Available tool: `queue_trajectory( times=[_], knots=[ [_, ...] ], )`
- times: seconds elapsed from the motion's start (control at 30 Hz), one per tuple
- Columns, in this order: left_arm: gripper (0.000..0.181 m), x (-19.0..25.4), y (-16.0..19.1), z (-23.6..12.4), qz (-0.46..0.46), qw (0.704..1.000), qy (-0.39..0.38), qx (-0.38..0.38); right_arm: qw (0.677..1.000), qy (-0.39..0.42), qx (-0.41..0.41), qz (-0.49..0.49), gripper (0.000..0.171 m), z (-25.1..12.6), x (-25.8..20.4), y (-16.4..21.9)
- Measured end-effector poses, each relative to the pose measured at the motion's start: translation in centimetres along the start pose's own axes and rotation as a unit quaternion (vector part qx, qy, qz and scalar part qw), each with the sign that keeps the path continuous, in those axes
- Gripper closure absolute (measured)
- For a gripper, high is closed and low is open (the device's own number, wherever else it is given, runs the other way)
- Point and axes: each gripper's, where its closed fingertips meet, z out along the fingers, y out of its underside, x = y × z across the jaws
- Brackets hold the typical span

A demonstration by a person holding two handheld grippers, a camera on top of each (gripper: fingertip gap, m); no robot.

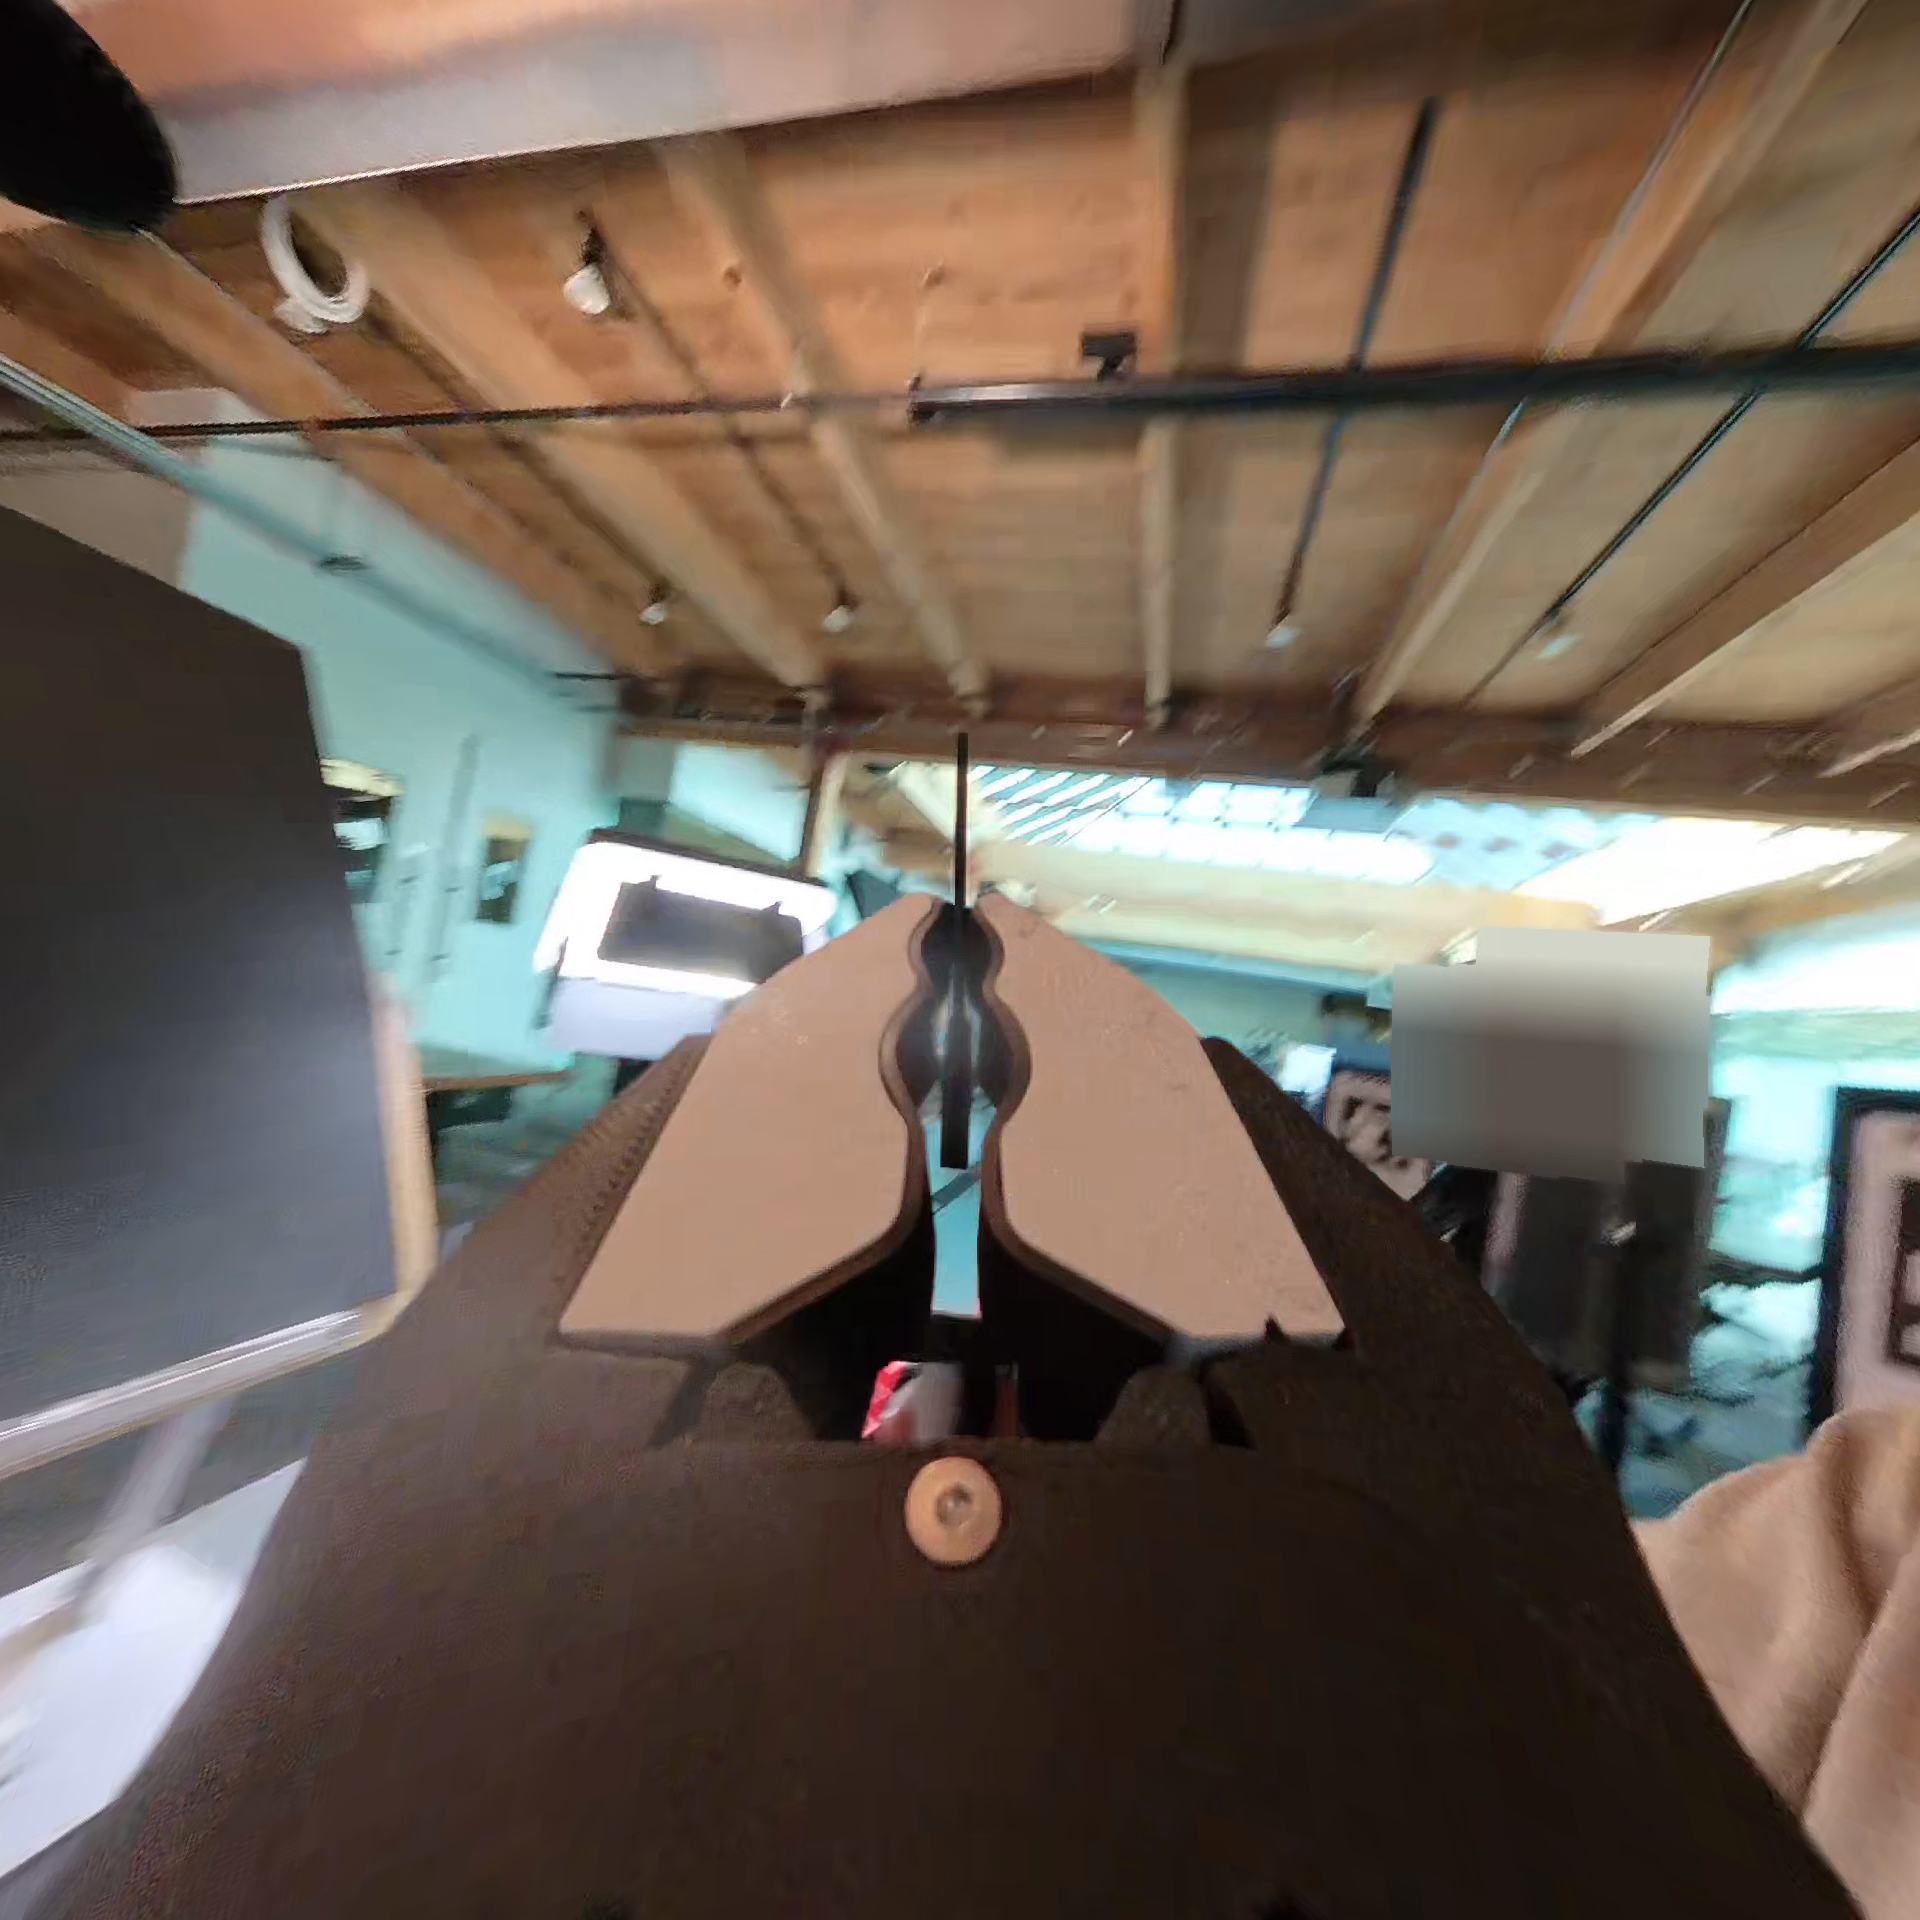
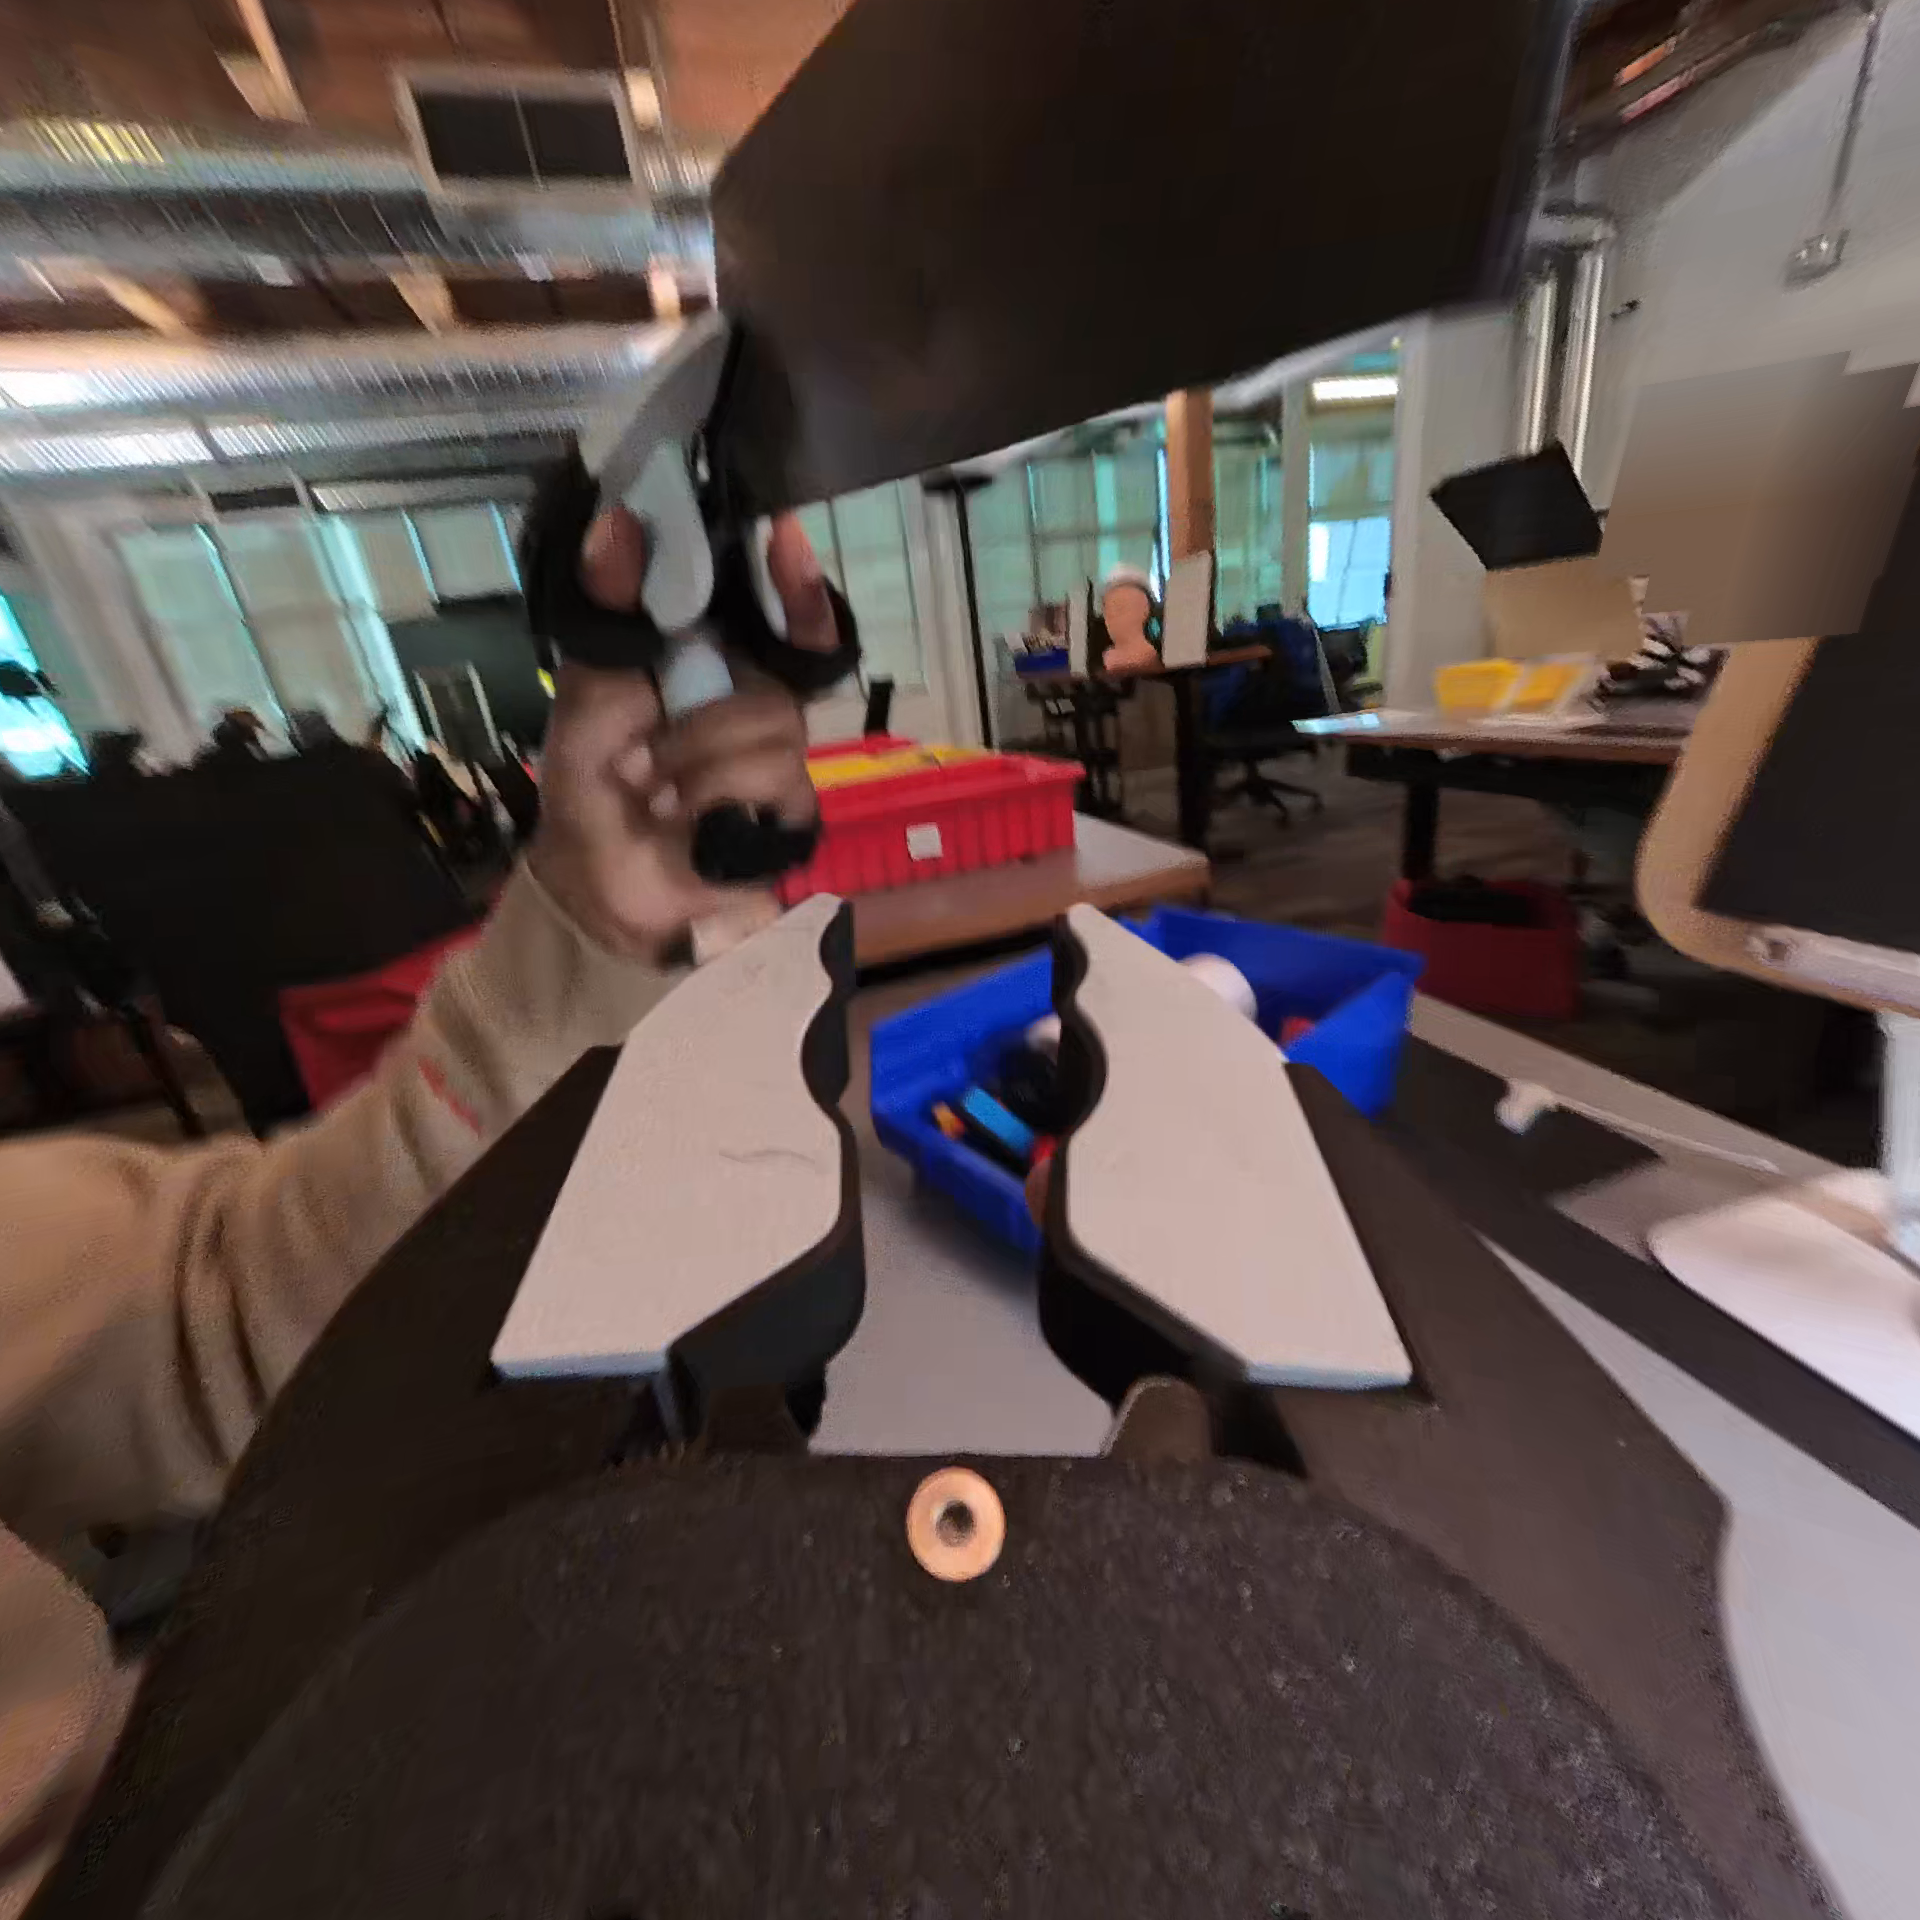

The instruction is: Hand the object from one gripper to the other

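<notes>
My left gripper (image 1: 961, 914) is shut on a thin black flat piece (image 1: 961, 821), which I see edge-on as a narrow dark line sticking up past the fingertips toward the wooden ceiling. In the right wrist view the same piece (image 2: 1143, 208) is a broad black sheet across the top. The left gripper (image 2: 675, 416) grips it at its lower left, held up by a hand (image 2: 665, 810). My right gripper (image 2: 951, 935) is open and empty, lower than the sheet and to the right of that hand, apart from both.
A blue bin (image 2: 1340, 997) of small items stands on the grey table just beyond my right gripper. A red bin (image 2: 935, 821) stands farther back. A monitor (image 2: 1818, 790) stands at right; a dark screen (image 1: 156, 935) fills the left wrist view's left side. Left tips to right tips: about 15 centimetres. My right tips are roughly 40 centimetres from the monitor (image 2: 1818, 790).
</notes>
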Motion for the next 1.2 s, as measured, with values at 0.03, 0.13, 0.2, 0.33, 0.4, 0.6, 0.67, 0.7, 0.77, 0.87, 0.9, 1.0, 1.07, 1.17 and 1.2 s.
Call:
queue_trajectory(
  times=[0.03, 0.13, 0.2, 0.33, 0.4, 0.6, 0.67, 0.7, 0.77, 0.87, 0.9, 1.0, 1.07, 1.17, 1.2],
  knots=[
    [0.179, 0.6, 0.4, 0.9, -0.029, 0.999, 0.019, 0.019, 0.999, -0.014, 0.032, 0.017, 0.131, 0.9, -0.6, -1.4],
    [0.179, 1.8, 3.5, 2.7, -0.11, 0.991, 0.059, 0.04, 0.988, -0.051, 0.141, 0.047, 0.129, 1.9, -2.5, -5.8],
    [0.179, 1.9, 5.9, 3.1, -0.149, 0.986, 0.069, 0.036, 0.983, -0.062, 0.165, 0.042, 0.135, 1.7, -3.0, -7.3],
    [0.18, 1.8, 8.9, 3.5, -0.184, 0.979, 0.088, -0.004, 0.986, -0.045, 0.159, -0.003, 0.168, -0.5, -1.9, -7.3],
    [0.173, 1.8, 9.5, 3.7, -0.165, 0.983, 0.083, -0.01, 0.985, -0.06, 0.157, 0.023, 0.17, -1.2, -1.5, -7.6],
    [0.157, 3.6, 11.8, 4.5, -0.143, 0.984, 0.1, -0.022, 0.968, -0.067, 0.239, 0.038, 0.169, -3.4, -1.6, -10.2],
    [0.172, 4.0, 11.9, 4.7, -0.136, 0.986, 0.097, -0.01, 0.973, -0.072, 0.218, 0.036, 0.169, -2.5, -2.1, -9.3],
    [0.178, 4.0, 11.8, 4.6, -0.128, 0.988, 0.09, -0.007, 0.975, -0.072, 0.209, 0.032, 0.169, -2.0, -2.4, -8.8],
    [0.178, 3.9, 11.5, 4.3, -0.126, 0.988, 0.086, -0.008, 0.975, -0.073, 0.206, 0.042, 0.169, -1.6, -2.5, -8.6],
    [0.179, 3.1, 9.2, 3.4, -0.147, 0.985, 0.084, 0.045, 0.976, -0.078, 0.198, 0.044, 0.158, -1.7, -2.6, -8.7],
    [0.179, 2.9, 8.7, 3.1, -0.147, 0.984, 0.083, 0.051, 0.976, -0.077, 0.197, 0.045, 0.153, -1.7, -2.4, -8.7],
    [0.18, 2.3, 8.4, 2.8, -0.141, 0.986, 0.072, 0.057, 0.974, -0.083, 0.201, 0.06, 0.154, -1.7, -2.1, -8.4],
    [0.18, 2.2, 8.4, 2.8, -0.156, 0.982, 0.075, 0.075, 0.972, -0.079, 0.216, 0.054, 0.169, -1.8, -2.2, -8.5],
    [0.163, 2.3, 9.2, 3.0, -0.167, 0.979, 0.077, 0.093, 0.968, -0.078, 0.232, 0.049, 0.169, -1.9, -2.6, -8.6],
    [0.162, 2.6, 9.9, 3.3, -0.168, 0.979, 0.078, 0.086, 0.966, -0.08, 0.241, 0.049, 0.169, -1.9, -2.8, -8.7]
  ],
)
